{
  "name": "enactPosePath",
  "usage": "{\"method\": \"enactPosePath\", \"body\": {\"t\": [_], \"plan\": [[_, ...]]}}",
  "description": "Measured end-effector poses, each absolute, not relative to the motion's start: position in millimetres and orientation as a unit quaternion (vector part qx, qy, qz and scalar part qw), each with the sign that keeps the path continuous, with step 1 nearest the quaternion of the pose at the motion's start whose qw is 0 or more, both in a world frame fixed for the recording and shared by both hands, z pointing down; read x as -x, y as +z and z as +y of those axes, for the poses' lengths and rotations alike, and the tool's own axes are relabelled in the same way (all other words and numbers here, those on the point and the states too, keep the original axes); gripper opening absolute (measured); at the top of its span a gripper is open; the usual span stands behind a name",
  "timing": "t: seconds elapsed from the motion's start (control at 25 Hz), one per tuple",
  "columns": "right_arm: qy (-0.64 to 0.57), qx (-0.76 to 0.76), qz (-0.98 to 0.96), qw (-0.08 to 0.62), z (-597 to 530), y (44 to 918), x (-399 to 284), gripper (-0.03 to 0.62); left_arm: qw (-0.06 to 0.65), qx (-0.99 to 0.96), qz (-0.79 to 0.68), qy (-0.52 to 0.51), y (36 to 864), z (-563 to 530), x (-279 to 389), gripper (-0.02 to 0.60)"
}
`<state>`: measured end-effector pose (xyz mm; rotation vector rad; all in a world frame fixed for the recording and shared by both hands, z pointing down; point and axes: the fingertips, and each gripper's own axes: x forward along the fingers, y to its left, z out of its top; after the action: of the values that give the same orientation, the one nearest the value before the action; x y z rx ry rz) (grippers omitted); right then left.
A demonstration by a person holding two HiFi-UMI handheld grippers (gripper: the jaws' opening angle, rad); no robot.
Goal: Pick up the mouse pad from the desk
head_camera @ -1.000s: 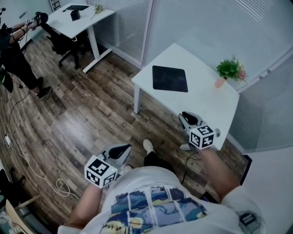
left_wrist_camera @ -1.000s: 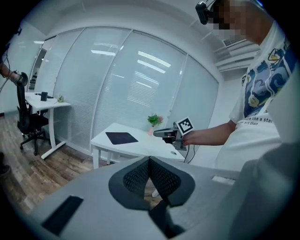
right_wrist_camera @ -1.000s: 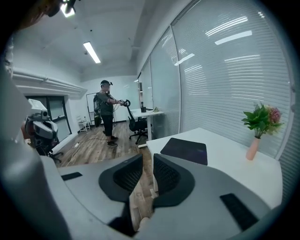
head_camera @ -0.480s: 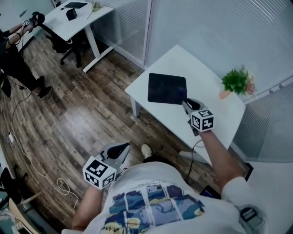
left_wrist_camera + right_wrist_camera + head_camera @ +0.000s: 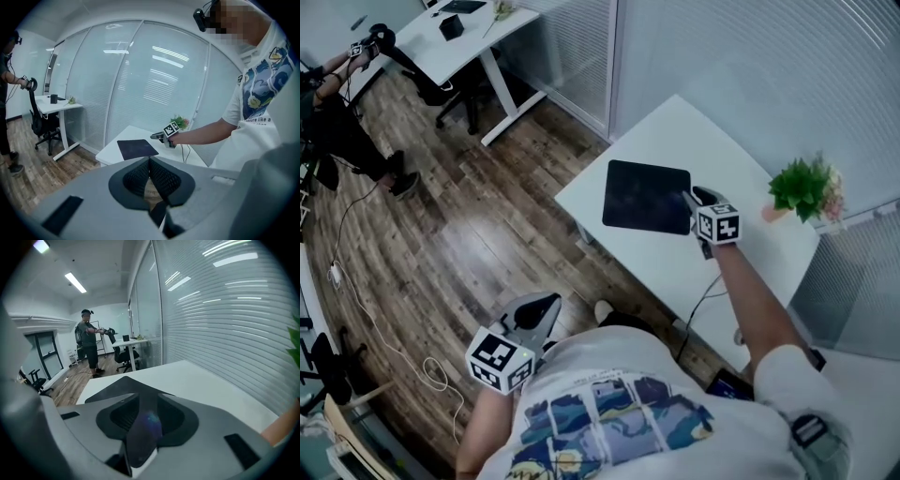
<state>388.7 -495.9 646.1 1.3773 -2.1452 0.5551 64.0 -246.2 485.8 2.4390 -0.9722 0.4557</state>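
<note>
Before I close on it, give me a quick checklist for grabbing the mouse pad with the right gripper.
1. Right gripper at the mouse pad: ok, its tips sit at the pad's right edge.
2. Jaws ready: ok, they are opening, and the pad shows in the gap with no pad pressing on it.
3. Mouse pad free: ok, it lies flat on the desk with nothing on top.
4. Lower jaw under the pad's edge: cannot tell.
5. Potted plant clear: ok, it stands apart near the desk's far corner.
6. Left gripper out of the way: ok, it is off the desk by the body, jaws together and empty.
</note>
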Motion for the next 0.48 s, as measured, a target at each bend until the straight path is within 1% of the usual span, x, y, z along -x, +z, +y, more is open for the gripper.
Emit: {"method": "enactPosePath", "body": {"t": [0.48], "plan": [[0.207,-0.506,-0.785,0.290,-576.9,695.9,-417.1,0.158,0.248,-0.864,-0.389,0.200,491.0,-279.2,-65.8,0.003]]}}
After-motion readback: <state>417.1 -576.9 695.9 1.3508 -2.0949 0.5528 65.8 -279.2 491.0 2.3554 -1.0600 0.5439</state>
